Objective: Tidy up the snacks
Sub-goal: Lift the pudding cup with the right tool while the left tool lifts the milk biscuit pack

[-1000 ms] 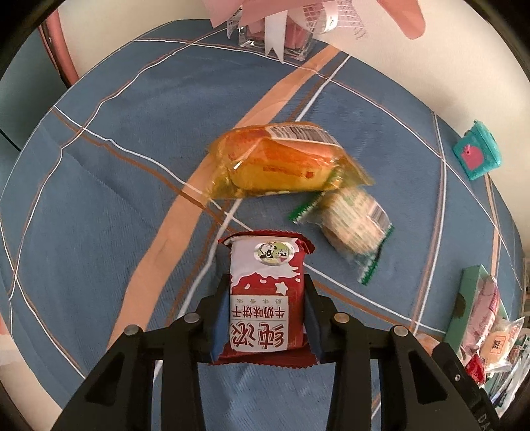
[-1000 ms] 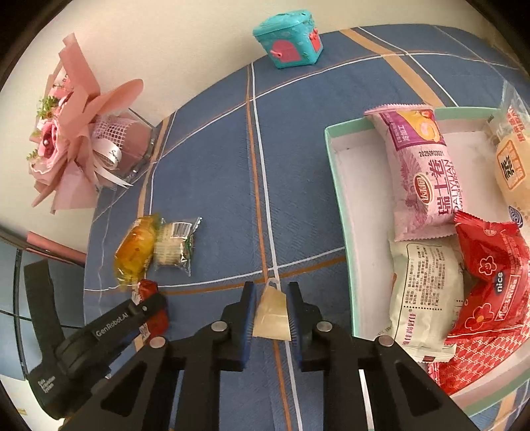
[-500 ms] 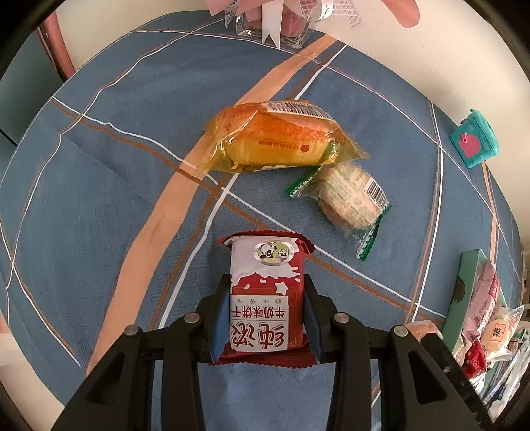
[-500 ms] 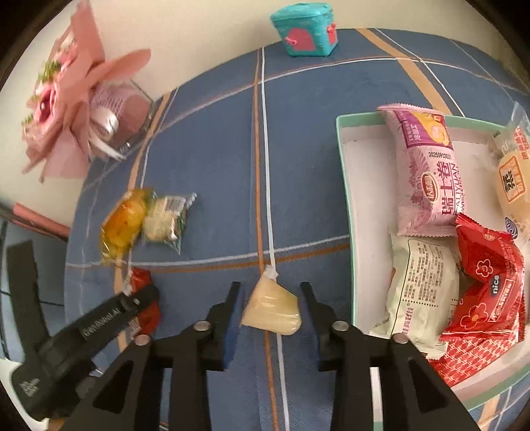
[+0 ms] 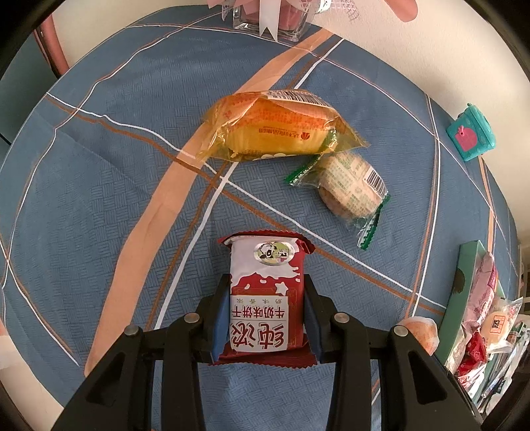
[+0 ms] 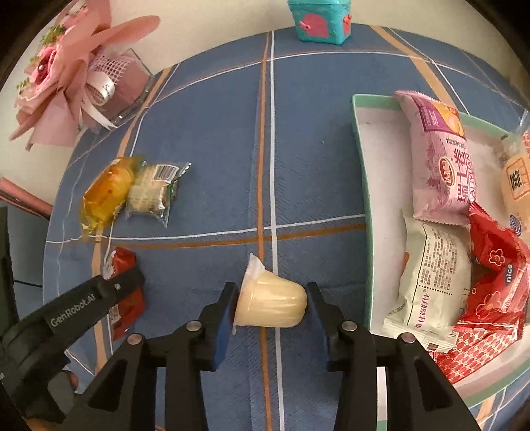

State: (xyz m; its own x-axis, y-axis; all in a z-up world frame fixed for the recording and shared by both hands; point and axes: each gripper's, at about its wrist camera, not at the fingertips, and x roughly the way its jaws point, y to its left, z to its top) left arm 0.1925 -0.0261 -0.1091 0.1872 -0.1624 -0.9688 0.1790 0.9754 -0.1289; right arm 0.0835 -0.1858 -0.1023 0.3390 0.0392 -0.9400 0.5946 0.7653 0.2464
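Snacks fill the tray [image 6: 359,185]; left jaws pinch a biscuit pack [image 5: 266,298], right jaws, just spreading, flank a jelly cup [image 6: 270,303].

left gripper [image 5: 266,310] pts steeply down, pads clamped on red biscuit pack [image 5: 266,298]. right gripper [image 6: 272,303] also steep down, jaws just been opening, jelly cup [image 6: 269,303] btwn them, pads apart from it.

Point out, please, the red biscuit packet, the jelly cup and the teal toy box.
red biscuit packet [image 5: 266,298]: left wrist view, front label.
jelly cup [image 6: 270,303]: right wrist view, side wall.
teal toy box [image 6: 319,20]: right wrist view, front face.
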